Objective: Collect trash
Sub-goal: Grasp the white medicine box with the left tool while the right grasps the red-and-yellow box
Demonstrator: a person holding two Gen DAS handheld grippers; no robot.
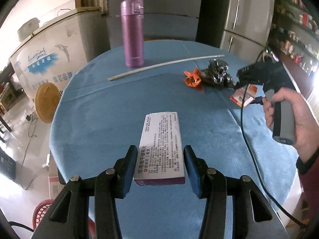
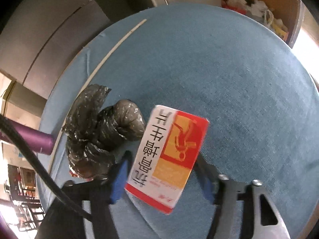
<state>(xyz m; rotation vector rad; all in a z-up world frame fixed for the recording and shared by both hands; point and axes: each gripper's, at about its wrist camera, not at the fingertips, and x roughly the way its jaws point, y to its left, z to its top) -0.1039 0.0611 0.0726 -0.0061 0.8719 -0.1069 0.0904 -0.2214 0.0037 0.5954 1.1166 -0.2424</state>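
Observation:
A white and purple medicine box [image 1: 160,149] lies flat on the blue round table [image 1: 111,103], between the open jaws of my left gripper [image 1: 160,166]; the pads do not press it. My right gripper [image 2: 162,176] has its fingers on both sides of a red, yellow and white box [image 2: 169,155], which sits tilted between them; in the left wrist view the same gripper [image 1: 242,79] holds that box [image 1: 244,95] at the table's right side. A crumpled black plastic bag [image 2: 99,131] lies just left of it, with an orange wrapper [image 1: 193,78] beside the bag [image 1: 216,74].
A purple thermos bottle [image 1: 133,33] stands at the far side. A long white stick [image 1: 165,64] lies across the table behind the trash. A black cable [image 1: 251,149] trails from the right gripper. Fridges, a fan and shelves surround the table.

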